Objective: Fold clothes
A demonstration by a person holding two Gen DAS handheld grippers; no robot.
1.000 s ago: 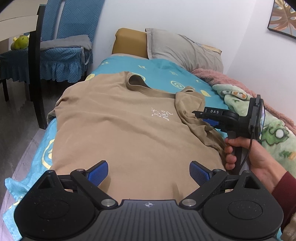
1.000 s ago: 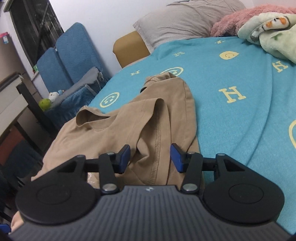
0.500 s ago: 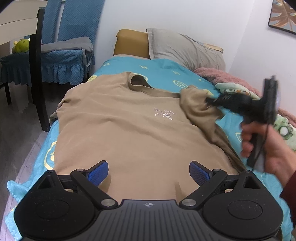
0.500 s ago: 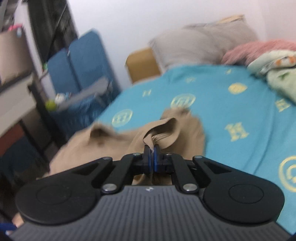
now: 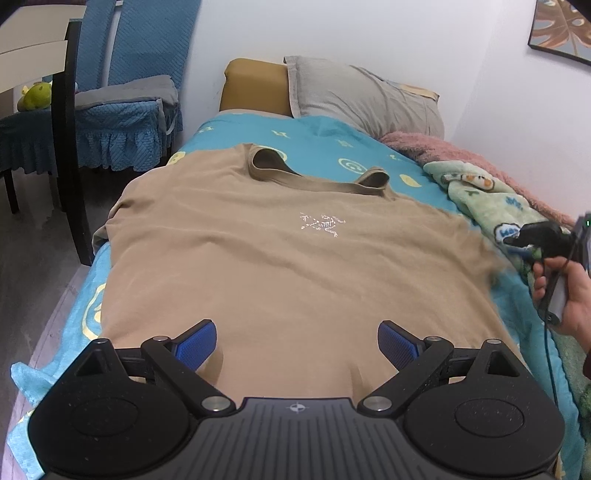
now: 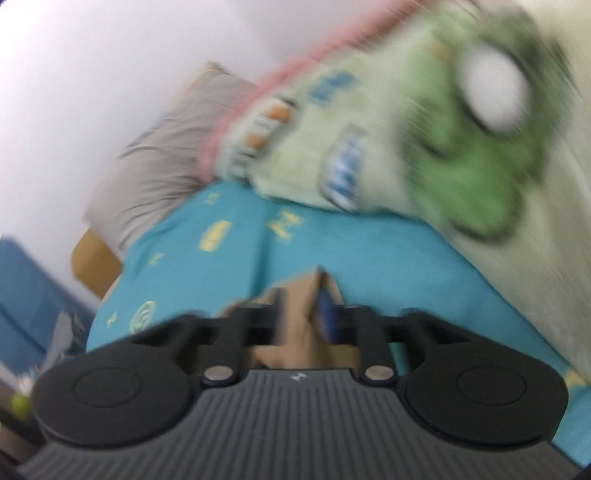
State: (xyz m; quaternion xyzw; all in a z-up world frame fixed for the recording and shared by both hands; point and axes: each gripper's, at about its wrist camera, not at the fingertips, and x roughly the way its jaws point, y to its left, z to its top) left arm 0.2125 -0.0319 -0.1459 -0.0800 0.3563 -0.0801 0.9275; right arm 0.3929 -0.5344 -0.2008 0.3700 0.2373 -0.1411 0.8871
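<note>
I count one brown shirt spread on one bed with a blue sheet. I see two grippers: my left gripper with two blue pads, and my right gripper, held in one hand. There are two pillows, one gray pillow and one yellow pillow. I count two blankets, one green blanket and one pink blanket. There is one blue chair, one green toy and one picture on the wall.
</note>
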